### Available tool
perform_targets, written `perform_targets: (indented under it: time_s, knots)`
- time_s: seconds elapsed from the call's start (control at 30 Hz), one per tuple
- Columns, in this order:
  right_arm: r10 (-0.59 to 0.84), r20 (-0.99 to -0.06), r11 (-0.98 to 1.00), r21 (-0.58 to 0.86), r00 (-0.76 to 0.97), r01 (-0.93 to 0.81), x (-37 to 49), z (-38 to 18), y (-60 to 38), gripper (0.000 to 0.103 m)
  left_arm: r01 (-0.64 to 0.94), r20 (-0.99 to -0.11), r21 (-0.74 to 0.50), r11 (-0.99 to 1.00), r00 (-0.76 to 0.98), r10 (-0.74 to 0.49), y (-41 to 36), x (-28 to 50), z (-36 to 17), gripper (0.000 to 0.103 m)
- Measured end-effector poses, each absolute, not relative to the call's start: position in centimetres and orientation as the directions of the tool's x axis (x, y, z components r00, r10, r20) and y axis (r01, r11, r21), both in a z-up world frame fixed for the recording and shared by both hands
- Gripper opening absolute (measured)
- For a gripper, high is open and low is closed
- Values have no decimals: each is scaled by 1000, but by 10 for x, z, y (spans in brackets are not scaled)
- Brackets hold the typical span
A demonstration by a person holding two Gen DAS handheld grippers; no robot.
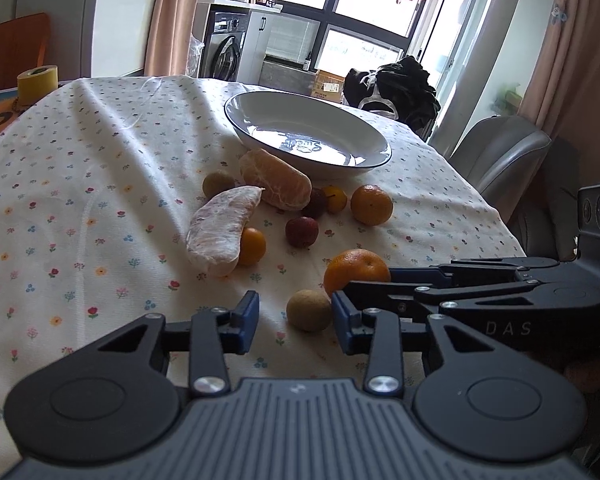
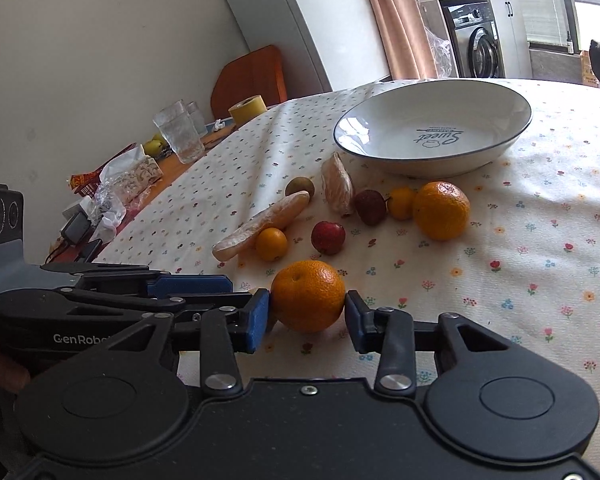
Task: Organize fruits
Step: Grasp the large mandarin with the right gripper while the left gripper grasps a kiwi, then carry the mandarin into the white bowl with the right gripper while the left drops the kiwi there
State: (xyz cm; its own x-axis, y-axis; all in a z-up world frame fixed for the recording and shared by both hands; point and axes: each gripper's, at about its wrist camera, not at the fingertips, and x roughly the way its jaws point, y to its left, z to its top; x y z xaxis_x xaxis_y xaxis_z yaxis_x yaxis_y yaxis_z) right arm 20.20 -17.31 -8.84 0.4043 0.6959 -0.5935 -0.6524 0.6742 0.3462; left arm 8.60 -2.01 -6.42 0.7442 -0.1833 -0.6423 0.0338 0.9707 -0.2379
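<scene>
Between right fingers: orange

Bright window backlight, fisheye-warped edges

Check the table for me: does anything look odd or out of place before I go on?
Nothing is spilled or broken. The fruit all lies loose on the tablecloth while the bowl is empty. Two peeled citrus pieces lie bare on the cloth. The cloth is wrinkled at the far left.
</scene>
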Motion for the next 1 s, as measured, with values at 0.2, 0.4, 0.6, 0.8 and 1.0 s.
perform_targets:
  time_s: [0.2,0.4,0.6,0.8,1.0]
  knots:
    - [716,-568,667,386,406,-637,209,-85,-184,38,25,-665,-250,968,722,-190,-25,94,-73,38]
    - [721,-558,664,388,410,-639,215,-74,-186,38,16,-675,-276,961,709,-205,-22,100,-68,25]
    - [727,-536,662,384,429,-643,222,-64,-184,38,32,-670,-269,963,712,-211,-22,101,-59,25]
    - [712,-514,680,336,478,-652,225,-46,-181,38,35,-645,-269,962,736,-207,-13,108,-39,25]
    - [699,-484,698,301,527,-649,230,-29,-183,38,48,-612,-234,971,769,-186,-13,126,-16,25]
